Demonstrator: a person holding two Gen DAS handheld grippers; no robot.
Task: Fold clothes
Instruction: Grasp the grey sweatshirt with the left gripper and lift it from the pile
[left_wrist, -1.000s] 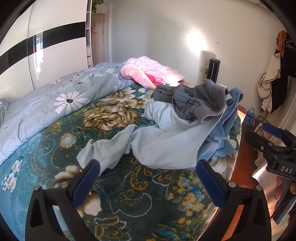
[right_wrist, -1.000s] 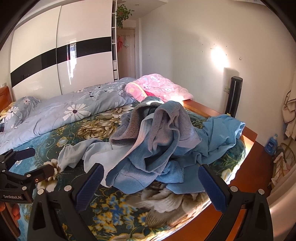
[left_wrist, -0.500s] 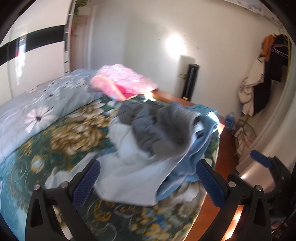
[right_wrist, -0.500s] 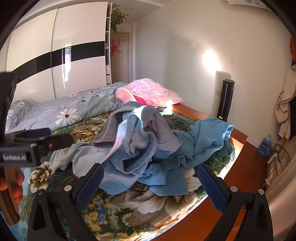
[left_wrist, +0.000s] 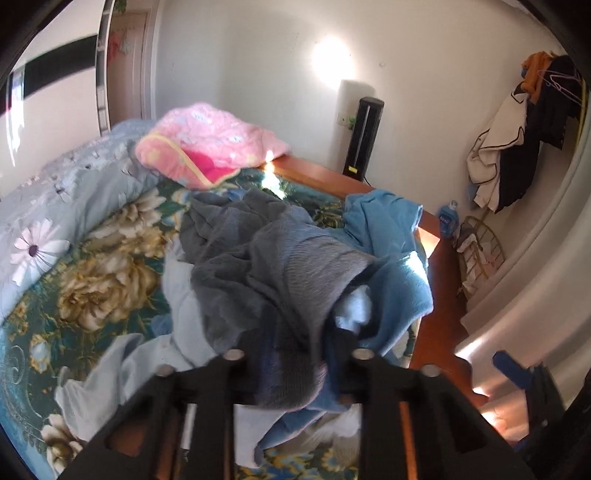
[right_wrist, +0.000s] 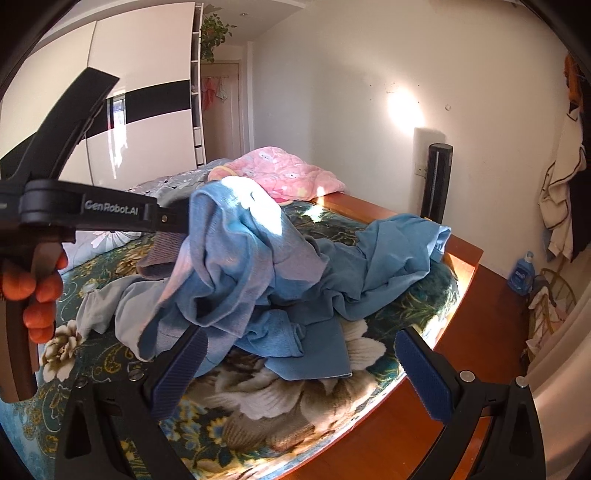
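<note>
Sunlit bed with a teal floral blanket (right_wrist: 280, 410) carries the heaped clothes. Left tool (left_wrist: 295, 363) is closing on the grey knit garment (left_wrist: 280, 266); right tool (right_wrist: 301, 369) gapes empty. Lifting may drag tangled blue neighbours along.

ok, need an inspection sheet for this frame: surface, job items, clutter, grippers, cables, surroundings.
Surface: bed with floral teal cover.
Job's things: unfolded clothes pile; grey garment on top, blue garment beside it.
Clutter: pink quilt, pale floral duvet.
Grippers: left gripper closing, grey garment between the jaws; right gripper open, nothing held.
Cables: nothing seen.
Surroundings: black tower fan, blue bottle on floor, hanging clothes, wardrobe.
</note>
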